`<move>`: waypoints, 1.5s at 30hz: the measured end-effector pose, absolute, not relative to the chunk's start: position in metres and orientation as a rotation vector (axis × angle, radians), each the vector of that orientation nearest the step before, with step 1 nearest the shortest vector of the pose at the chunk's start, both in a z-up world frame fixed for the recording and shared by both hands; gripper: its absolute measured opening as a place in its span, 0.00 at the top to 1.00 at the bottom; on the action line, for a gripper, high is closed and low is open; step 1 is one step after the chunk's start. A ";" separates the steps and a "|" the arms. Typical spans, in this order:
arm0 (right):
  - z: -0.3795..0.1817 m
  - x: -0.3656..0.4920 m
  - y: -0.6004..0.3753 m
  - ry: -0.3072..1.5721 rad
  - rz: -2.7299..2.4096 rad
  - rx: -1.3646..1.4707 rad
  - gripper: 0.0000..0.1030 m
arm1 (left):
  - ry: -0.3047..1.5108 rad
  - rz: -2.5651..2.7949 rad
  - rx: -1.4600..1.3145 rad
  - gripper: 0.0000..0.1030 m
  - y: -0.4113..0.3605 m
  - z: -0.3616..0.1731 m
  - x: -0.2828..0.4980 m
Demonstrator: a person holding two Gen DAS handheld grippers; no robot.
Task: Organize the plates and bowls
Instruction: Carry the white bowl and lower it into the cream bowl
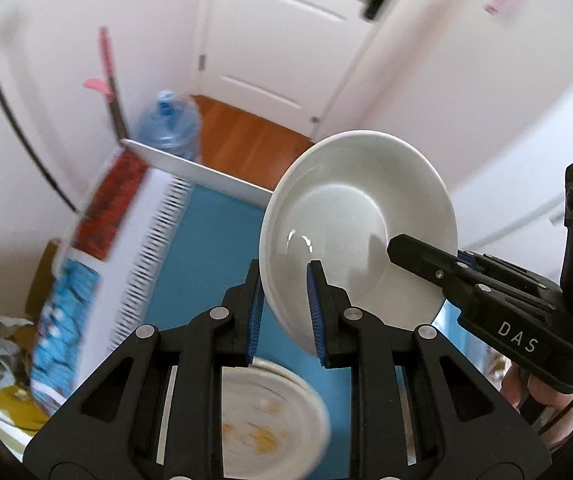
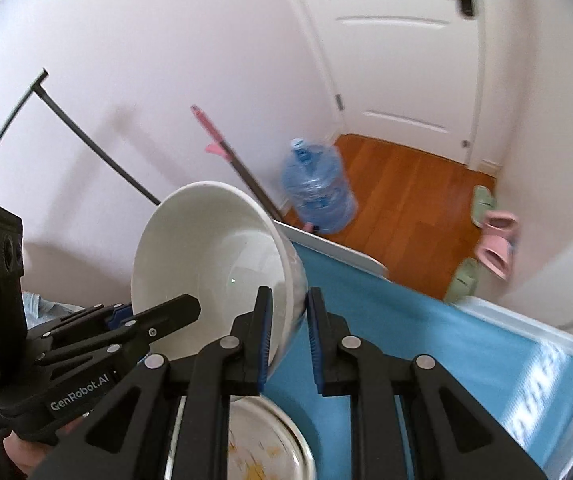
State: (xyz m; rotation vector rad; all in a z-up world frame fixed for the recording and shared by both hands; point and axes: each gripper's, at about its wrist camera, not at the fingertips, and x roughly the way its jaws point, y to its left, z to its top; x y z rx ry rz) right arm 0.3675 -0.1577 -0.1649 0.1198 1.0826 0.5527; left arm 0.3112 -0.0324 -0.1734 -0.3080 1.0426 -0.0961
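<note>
Box (image 1: 86, 240) lies at left on the blue table (image 1: 214, 240). Left gripper (image 1: 286, 308) and right gripper (image 2: 288, 332) each clamp the white bowl (image 1: 350, 216) by its rim, lifted above a patterned plate (image 1: 270, 412). Bowl not yet placed; sorting appears unfinished.

A home, by the look of it: a white panelled door (image 2: 402, 60) opens onto a wooden floor (image 2: 398, 196), pink and green slippers (image 2: 494, 240) lie by the wall, a large blue water bottle (image 2: 318, 188) stands in the corner, and a mop handle (image 2: 230, 152) leans nearby.
</note>
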 end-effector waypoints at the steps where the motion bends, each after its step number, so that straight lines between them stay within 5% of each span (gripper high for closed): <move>1: -0.160 0.354 -0.179 1.075 0.529 0.130 0.85 | 1.046 -0.114 -0.302 0.82 -0.047 -0.172 0.305; 16: -0.184 0.219 -0.368 1.115 0.306 0.195 0.85 | 1.153 -0.319 -0.199 0.82 -0.239 -0.208 0.204; 27: -0.251 0.185 -0.386 1.210 0.290 0.232 0.85 | 1.276 -0.284 -0.108 0.82 -0.263 -0.268 0.179; 45: -0.262 0.182 -0.381 1.213 0.246 0.164 0.85 | 1.265 -0.251 0.072 0.82 -0.282 -0.277 0.179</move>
